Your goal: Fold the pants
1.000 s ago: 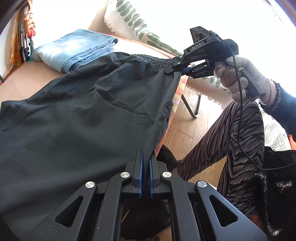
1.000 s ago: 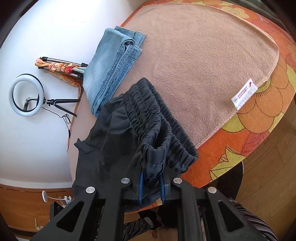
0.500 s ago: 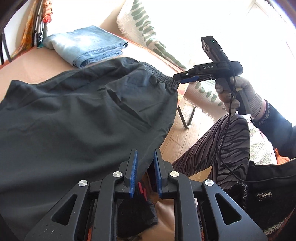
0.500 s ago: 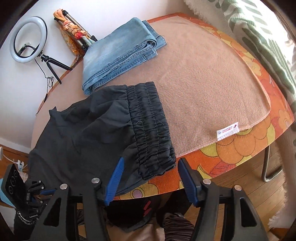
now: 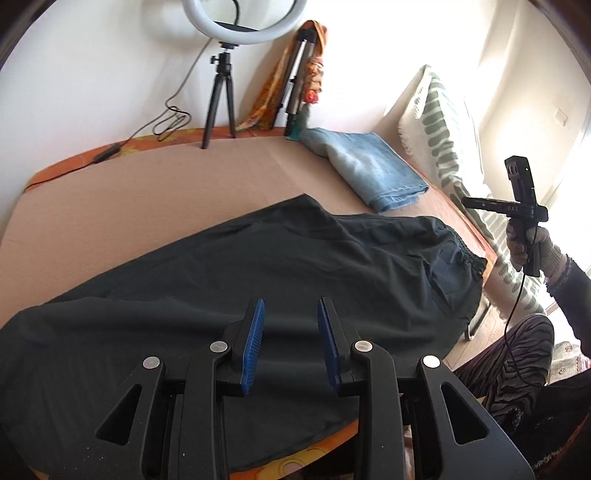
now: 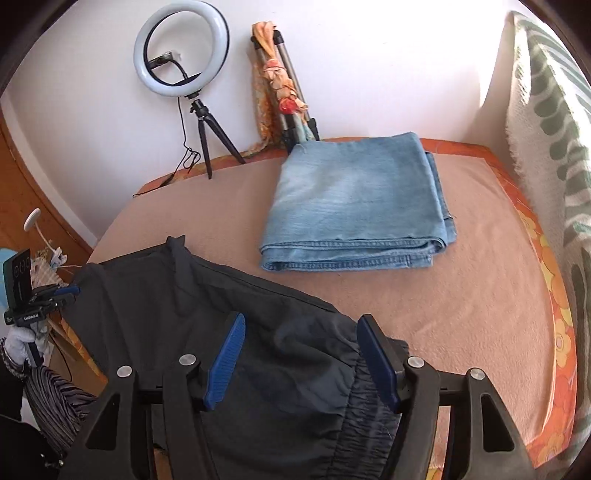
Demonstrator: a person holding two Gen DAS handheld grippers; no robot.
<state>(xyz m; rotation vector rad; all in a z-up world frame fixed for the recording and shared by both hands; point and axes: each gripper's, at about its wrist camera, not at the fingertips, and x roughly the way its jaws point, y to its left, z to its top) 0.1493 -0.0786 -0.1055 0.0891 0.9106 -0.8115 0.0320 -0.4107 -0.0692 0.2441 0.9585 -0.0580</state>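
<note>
In the left wrist view, the left tongs (image 5: 290,341) are hovering over the black pants (image 5: 258,280) with their blue pads spread well apart and nothing between them. The pants are lying flat across the near part of the worktop (image 5: 129,199), which is wearing a tan cover, and their gathered waistband is hanging at the right edge while the near edge is drooping over the front. Beyond the pants, folded blue jeans (image 5: 369,170) are sitting near the far right corner, apart from the black cloth. A ring light (image 5: 243,22) on a small tripod is standing at the back against the wall, with a folded tripod (image 5: 299,81) wrapped in orange cloth leaning beside it. Off the right edge, the right tongs (image 5: 467,201) are being held in a gloved hand, clear of the pants; how far they are gaping cannot be told here. In the right wrist view, the right tongs (image 6: 301,354) are standing wide open and gripping nothing, poised over the waistband end of the pants (image 6: 229,332), whose elastic band is lying at the lower right. The jeans (image 6: 354,203) are resting farther back on the worktop (image 6: 480,288), just beyond the pants. The left tongs (image 6: 72,290) are showing at the far left, beside the far end of the pants, too small to judge.
</note>
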